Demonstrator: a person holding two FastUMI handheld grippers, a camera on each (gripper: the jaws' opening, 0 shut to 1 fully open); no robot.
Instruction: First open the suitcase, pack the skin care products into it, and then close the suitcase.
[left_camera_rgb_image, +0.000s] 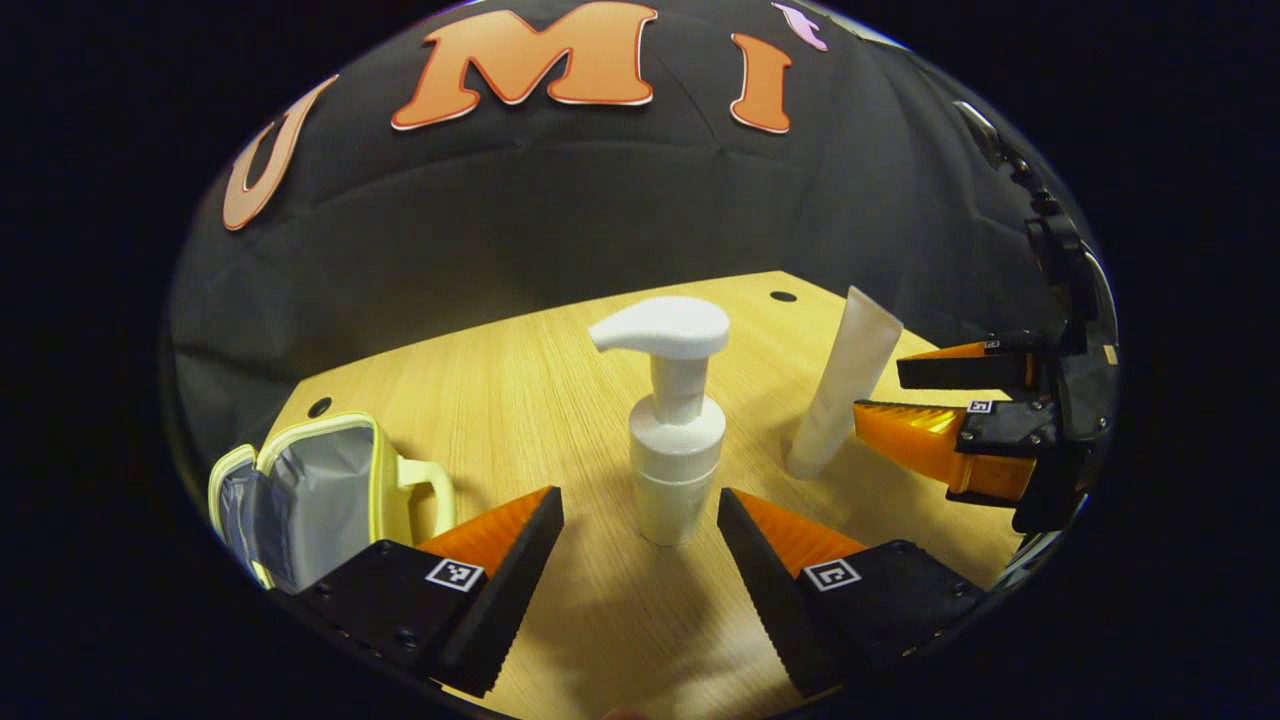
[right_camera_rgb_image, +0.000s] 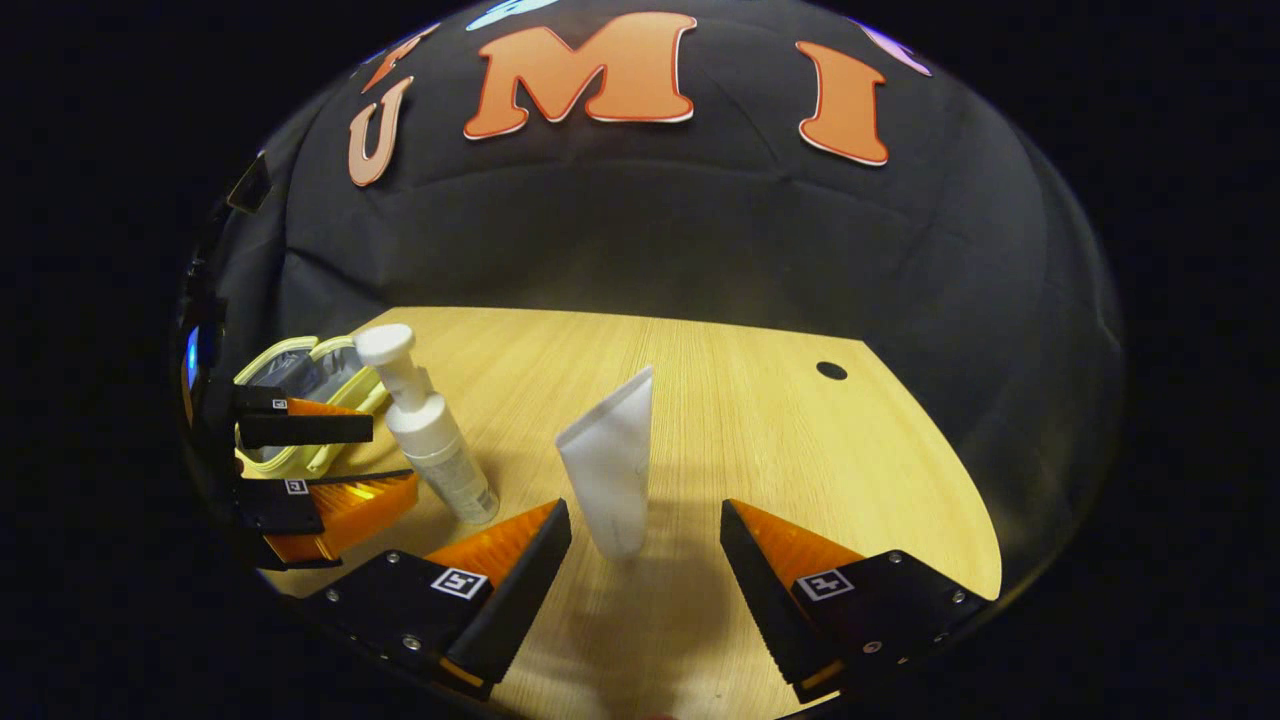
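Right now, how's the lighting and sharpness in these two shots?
Left gripper view: warm light, pump bottle sharp, soft shadow falling toward the camera, table edges bowed by the fisheye. Right gripper view: tube crisp with a dim shadow at its base, table evenly lit, no glare.

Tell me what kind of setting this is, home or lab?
Likely a staged recording booth rather than a home: black cloth wall, a bare wooden table with drilled holes, and just the props, a pump bottle, a tube and an open suitcase.
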